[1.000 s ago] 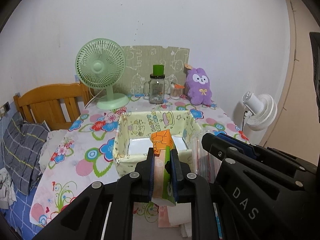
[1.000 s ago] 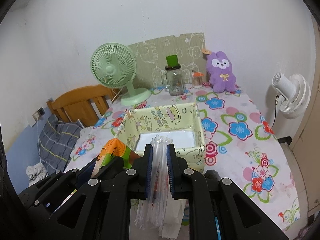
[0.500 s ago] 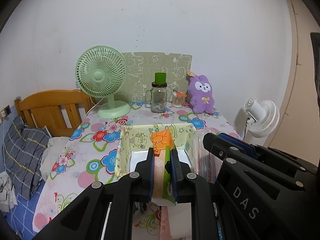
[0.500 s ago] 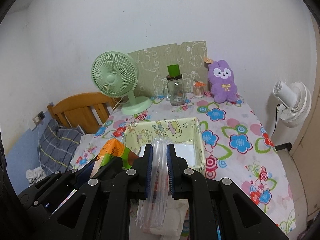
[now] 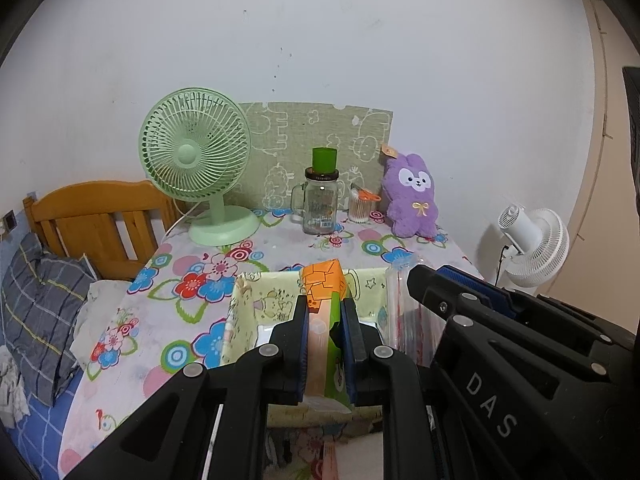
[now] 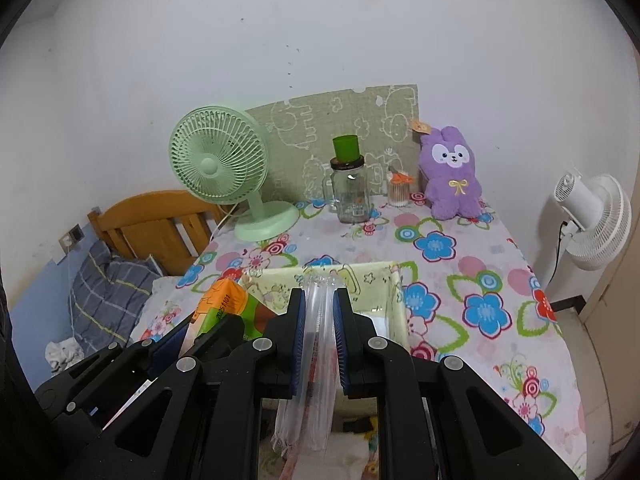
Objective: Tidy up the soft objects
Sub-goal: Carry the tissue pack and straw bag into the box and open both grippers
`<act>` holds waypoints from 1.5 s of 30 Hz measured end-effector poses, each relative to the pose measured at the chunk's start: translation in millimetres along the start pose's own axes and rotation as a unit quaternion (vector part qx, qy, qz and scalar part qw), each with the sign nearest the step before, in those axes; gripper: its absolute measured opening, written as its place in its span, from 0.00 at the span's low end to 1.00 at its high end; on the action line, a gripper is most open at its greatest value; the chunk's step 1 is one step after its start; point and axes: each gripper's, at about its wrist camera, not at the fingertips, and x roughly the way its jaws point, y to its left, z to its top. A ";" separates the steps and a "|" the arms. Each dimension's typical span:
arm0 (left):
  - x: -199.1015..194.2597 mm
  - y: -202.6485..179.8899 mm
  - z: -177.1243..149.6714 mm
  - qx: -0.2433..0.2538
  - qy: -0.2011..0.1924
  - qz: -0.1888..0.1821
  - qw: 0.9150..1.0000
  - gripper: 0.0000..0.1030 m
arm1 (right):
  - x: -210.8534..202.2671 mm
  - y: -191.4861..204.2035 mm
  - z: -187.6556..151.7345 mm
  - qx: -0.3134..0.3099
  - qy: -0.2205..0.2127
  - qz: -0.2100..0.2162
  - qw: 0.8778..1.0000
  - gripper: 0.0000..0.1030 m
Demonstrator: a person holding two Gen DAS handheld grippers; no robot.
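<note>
The left gripper [image 5: 325,316] clamps an orange-green pack [image 5: 322,280], seemingly stamped "20251101"; at its 3 o'clock, the "DAS"-marked right gripper [image 6: 318,316] pinches a clear plastic bag [image 6: 318,344].

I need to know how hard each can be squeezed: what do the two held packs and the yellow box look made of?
Orange-green pack: looks like glossy printed plastic film, creased at its top. Clear pack: thin transparent plastic; you see through its layers. Yellow box: probably fabric or coated card with a matte cartoon print; its walls bow slightly.
</note>
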 end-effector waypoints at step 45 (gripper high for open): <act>114.1 30.6 -18.0 -0.028 0.092 0.054 0.994 0.67 | 136.4 -6.9 -8.9 -0.034 0.088 -0.025 0.995 0.45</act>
